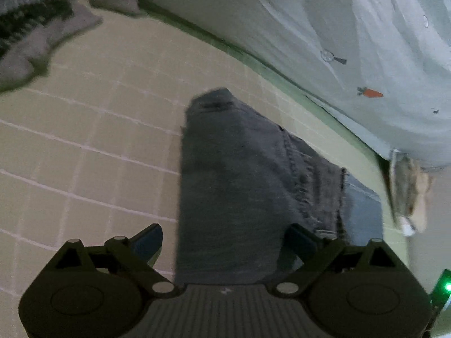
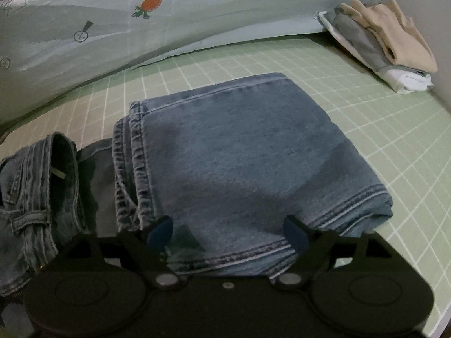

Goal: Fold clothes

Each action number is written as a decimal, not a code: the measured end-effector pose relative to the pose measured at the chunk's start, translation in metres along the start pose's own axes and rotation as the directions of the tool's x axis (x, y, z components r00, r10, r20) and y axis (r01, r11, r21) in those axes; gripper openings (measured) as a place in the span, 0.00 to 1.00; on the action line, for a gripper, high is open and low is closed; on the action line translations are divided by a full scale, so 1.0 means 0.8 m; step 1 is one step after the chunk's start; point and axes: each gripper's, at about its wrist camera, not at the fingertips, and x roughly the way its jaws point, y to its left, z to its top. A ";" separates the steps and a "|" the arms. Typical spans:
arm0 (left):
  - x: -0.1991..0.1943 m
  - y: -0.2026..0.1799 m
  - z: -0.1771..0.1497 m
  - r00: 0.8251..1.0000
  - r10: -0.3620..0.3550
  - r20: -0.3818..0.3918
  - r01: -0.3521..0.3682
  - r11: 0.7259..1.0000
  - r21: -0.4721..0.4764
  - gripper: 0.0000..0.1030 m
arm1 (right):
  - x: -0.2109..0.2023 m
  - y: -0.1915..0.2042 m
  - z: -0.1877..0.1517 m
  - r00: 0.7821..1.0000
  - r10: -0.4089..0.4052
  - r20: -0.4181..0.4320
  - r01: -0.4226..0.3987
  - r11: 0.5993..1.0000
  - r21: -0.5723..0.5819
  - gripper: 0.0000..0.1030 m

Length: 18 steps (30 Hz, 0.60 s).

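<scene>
Jeans (image 2: 239,152) lie part-folded on the green grid mat (image 2: 366,140), waistband end loose at left. Your right gripper (image 2: 228,233) and left gripper (image 1: 222,242) both hover spread, grasping nothing. Next, you likely pinch the waistband and fold it over.

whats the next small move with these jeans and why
Probably close the right gripper on the near hem edge of the folded jeans and fold it over. Both grippers look open, the left gripper too, and the waistband end still sticks out at the left, so the fold looks unfinished.
</scene>
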 end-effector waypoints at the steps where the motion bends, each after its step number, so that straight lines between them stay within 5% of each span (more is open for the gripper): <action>1: 0.006 -0.001 0.003 1.000 -0.016 -0.017 0.016 1.000 -0.005 0.92 | -0.002 -0.003 -0.001 1.000 0.004 0.003 -0.004 1.000 0.015 0.84; 5: 0.024 -0.011 0.008 0.998 0.016 -0.060 -0.015 1.000 0.010 0.84 | -0.015 -0.018 -0.008 1.000 0.016 0.027 -0.019 0.996 0.085 0.84; 10: 0.019 -0.024 0.011 0.998 0.019 -0.059 -0.017 0.999 0.028 0.51 | -0.031 -0.044 -0.017 0.999 -0.005 0.039 -0.001 0.986 0.166 0.84; 18: -0.002 -0.064 0.010 1.000 0.017 -0.007 -0.016 0.997 0.082 0.39 | -0.043 -0.085 -0.017 0.998 -0.005 0.059 -0.009 0.971 0.238 0.84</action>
